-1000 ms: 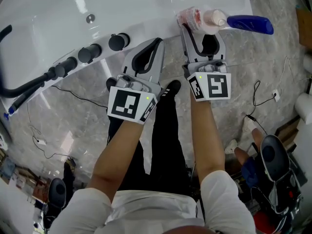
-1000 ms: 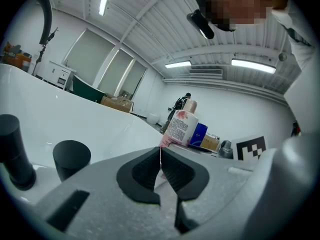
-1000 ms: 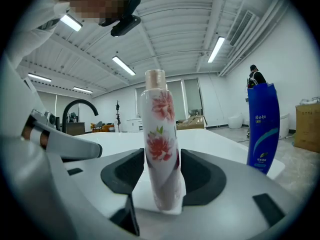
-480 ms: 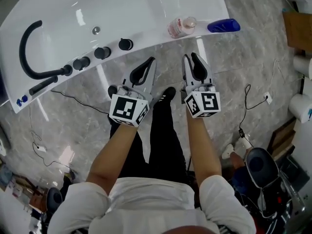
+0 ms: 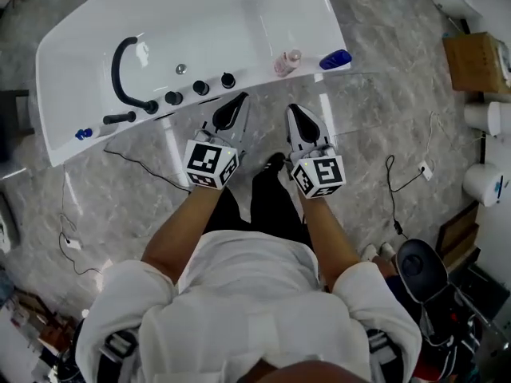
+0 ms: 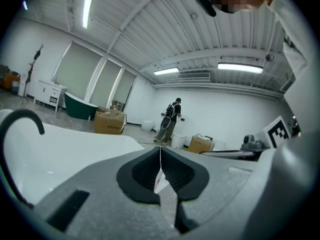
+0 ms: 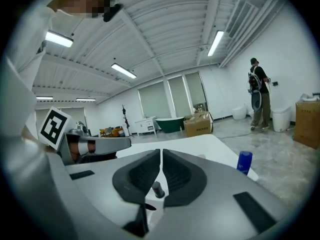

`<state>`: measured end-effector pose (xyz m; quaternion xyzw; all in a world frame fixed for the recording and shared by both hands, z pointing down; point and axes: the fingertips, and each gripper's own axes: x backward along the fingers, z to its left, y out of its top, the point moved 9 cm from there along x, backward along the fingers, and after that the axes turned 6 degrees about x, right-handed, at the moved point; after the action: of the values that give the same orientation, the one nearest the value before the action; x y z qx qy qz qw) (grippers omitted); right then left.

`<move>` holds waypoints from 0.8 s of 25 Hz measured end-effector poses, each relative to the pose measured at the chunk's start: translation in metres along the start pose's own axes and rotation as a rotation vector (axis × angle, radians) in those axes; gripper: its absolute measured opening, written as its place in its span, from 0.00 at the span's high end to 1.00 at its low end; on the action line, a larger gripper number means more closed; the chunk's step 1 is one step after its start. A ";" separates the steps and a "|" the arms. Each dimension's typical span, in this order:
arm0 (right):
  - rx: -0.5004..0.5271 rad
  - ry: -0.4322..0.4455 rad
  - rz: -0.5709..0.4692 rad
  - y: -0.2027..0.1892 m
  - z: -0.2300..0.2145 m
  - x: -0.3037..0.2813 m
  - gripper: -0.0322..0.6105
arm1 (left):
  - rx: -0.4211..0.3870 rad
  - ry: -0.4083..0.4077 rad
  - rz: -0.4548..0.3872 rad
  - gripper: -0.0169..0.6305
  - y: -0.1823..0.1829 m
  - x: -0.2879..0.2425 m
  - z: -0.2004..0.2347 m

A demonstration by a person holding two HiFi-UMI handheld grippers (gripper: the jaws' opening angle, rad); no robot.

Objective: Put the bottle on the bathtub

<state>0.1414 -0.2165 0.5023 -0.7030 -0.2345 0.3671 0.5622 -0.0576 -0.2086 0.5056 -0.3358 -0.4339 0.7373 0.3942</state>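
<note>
Pink-tinted bottle (image 5: 286,62) rests on the bathtub (image 5: 247,82) rim, beside a blue bottle (image 5: 335,58). Left claw (image 5: 238,99) and right claw (image 5: 292,110) (just closed) are both together, empty. Placement looks done: retreat without brushing either bottle.

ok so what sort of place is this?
Probably a bathroom-fixture showroom or warehouse: a white bathtub standing on a marble floor, a green tub further off, and cardboard boxes lying around.
</note>
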 end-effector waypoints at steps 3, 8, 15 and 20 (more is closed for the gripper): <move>0.059 0.033 -0.043 0.046 0.016 0.005 0.91 | -0.024 0.000 -0.028 0.95 0.038 0.020 -0.006; 0.138 0.047 -0.127 0.120 0.032 0.039 0.92 | -0.050 -0.013 0.004 0.95 0.088 0.060 -0.028; 0.146 0.041 -0.170 0.157 0.050 0.074 0.92 | -0.120 -0.012 -0.082 0.95 0.153 0.117 -0.043; 0.142 -0.009 -0.159 0.163 0.041 0.089 0.92 | -0.133 -0.016 -0.105 0.95 0.182 0.131 -0.039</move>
<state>0.1514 -0.1672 0.3192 -0.6389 -0.2655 0.3404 0.6368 -0.1381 -0.1366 0.3050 -0.3322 -0.5022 0.6878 0.4054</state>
